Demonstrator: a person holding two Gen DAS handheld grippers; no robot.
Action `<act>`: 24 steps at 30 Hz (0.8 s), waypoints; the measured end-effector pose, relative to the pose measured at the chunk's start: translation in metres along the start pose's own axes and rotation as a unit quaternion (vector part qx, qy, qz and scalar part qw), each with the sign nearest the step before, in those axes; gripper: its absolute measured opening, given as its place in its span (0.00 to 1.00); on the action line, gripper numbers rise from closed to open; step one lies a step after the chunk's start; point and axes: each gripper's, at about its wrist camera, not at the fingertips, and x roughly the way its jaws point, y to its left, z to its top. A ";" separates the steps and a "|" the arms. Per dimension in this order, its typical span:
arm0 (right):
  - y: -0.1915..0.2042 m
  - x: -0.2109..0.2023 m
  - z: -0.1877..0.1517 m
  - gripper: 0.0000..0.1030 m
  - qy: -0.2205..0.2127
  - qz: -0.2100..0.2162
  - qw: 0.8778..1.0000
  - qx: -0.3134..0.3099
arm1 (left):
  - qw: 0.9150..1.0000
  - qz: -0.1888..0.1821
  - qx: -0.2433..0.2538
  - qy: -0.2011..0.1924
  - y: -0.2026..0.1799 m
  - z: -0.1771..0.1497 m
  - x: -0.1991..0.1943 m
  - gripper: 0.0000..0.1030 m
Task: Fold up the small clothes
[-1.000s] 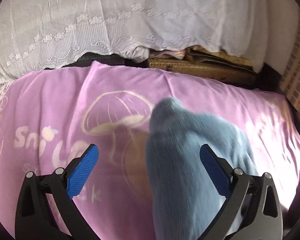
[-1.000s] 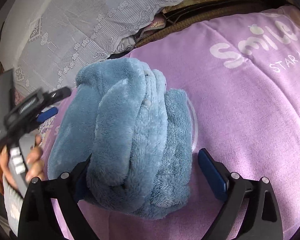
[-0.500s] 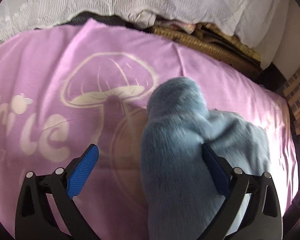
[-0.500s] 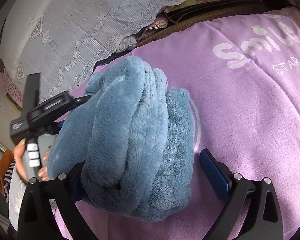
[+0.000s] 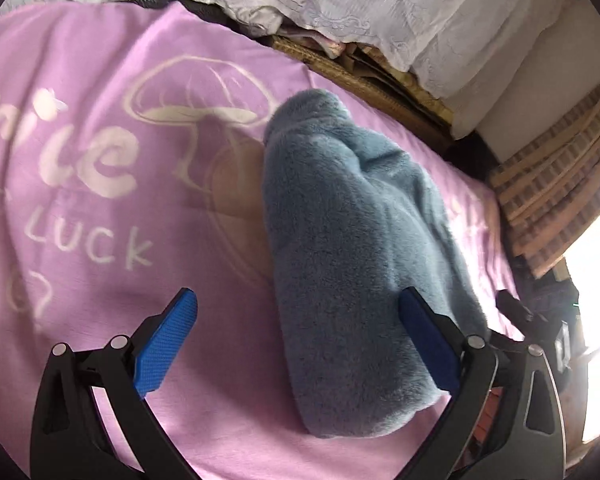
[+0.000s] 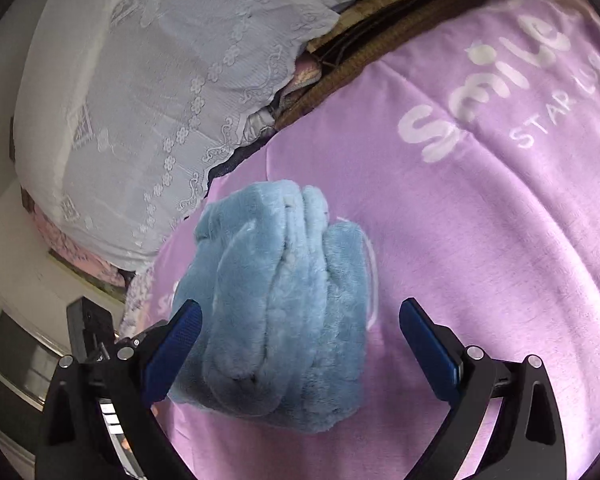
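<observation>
Purple blanket (image 5: 100,208) spread flat, more of its "LUCK" print and mushroom drawing in the left wrist view than 0.5 s ago. Folded blue fleece garment (image 6: 276,304) lying on blanket as compact bundle, shape unchanged. Left gripper (image 5: 298,340) pulled back; jaws wide apart, right pad beside bundle edge, left pad over bare blanket. Right gripper (image 6: 300,344) also backed off, jaws apart, no longer pressed into fleece; bundle sits clear between pads.
</observation>
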 end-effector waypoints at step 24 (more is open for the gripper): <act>0.012 0.076 0.009 0.97 0.064 -0.006 0.998 -0.028 | 0.994 -0.069 0.036 0.080 -0.039 -0.011 0.062 0.96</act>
